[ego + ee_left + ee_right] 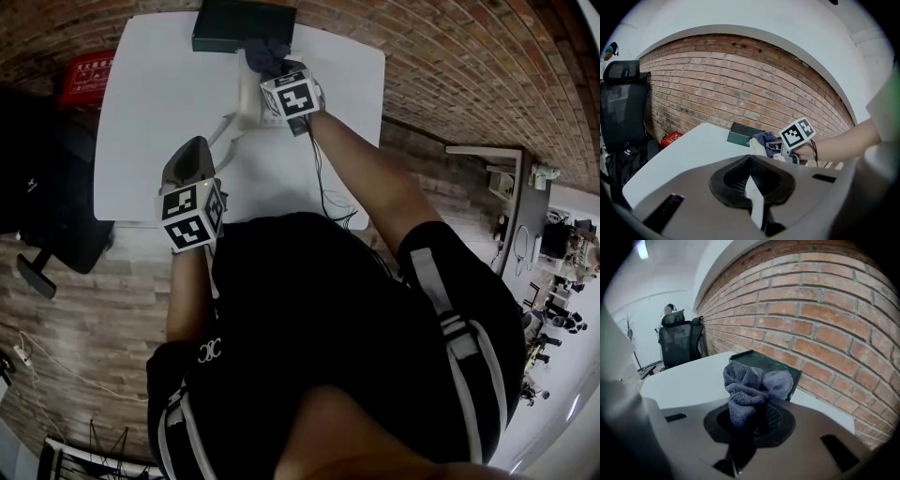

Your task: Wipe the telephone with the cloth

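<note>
A white telephone (248,101) stands at the far side of the white table (150,103), its cord trailing toward me. My right gripper (274,73) hovers over the phone's far end, shut on a bunched blue-grey cloth (267,54). In the right gripper view the cloth (746,390) bulges up out of the jaws of that gripper (745,425) and hides the phone. My left gripper (199,145) is near the table's front, a hand's width short of the phone. In the left gripper view its jaws (753,190) stand together, with only a thin white sliver between them, and the telephone (757,146) lies ahead.
A dark green box (242,25) lies at the table's back edge against the brick wall, just behind the cloth. A black office chair (37,220) stands left of the table, with a red object (86,75) on the floor by the wall.
</note>
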`<state>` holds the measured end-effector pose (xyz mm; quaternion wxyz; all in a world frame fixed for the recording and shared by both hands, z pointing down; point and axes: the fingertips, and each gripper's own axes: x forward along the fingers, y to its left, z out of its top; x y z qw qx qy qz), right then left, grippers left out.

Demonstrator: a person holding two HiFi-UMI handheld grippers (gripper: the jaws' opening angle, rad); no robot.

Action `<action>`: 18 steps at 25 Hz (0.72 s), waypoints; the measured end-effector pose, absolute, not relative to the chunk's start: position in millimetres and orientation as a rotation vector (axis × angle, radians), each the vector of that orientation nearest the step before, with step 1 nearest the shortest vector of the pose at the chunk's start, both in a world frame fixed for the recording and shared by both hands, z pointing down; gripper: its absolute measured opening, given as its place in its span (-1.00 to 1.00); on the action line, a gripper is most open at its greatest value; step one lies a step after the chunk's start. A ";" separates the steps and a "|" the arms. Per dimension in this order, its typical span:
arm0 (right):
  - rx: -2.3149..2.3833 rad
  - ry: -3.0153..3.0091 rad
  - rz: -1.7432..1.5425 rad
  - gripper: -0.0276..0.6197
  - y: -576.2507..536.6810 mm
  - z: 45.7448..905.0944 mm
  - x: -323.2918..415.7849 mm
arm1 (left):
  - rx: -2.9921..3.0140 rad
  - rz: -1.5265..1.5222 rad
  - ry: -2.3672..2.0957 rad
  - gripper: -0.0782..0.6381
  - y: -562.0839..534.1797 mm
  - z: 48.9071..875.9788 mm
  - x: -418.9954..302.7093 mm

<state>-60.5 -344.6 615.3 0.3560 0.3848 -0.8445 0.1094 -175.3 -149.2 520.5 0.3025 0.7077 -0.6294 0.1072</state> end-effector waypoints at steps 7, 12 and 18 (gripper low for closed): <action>0.991 -2.084 0.233 -0.82 -361.1 629.2 -54.9 | 1.874 0.291 -1.662 -0.79 -152.9 521.8 -170.9; 0.970 -2.100 0.269 -0.82 -361.6 640.3 -48.7 | 1.878 0.304 -1.657 -0.79 -155.9 521.3 -170.3; 1.009 -2.111 0.304 -0.82 -370.3 639.1 -36.0 | 1.885 0.316 -1.656 -0.79 -157.9 519.8 -167.9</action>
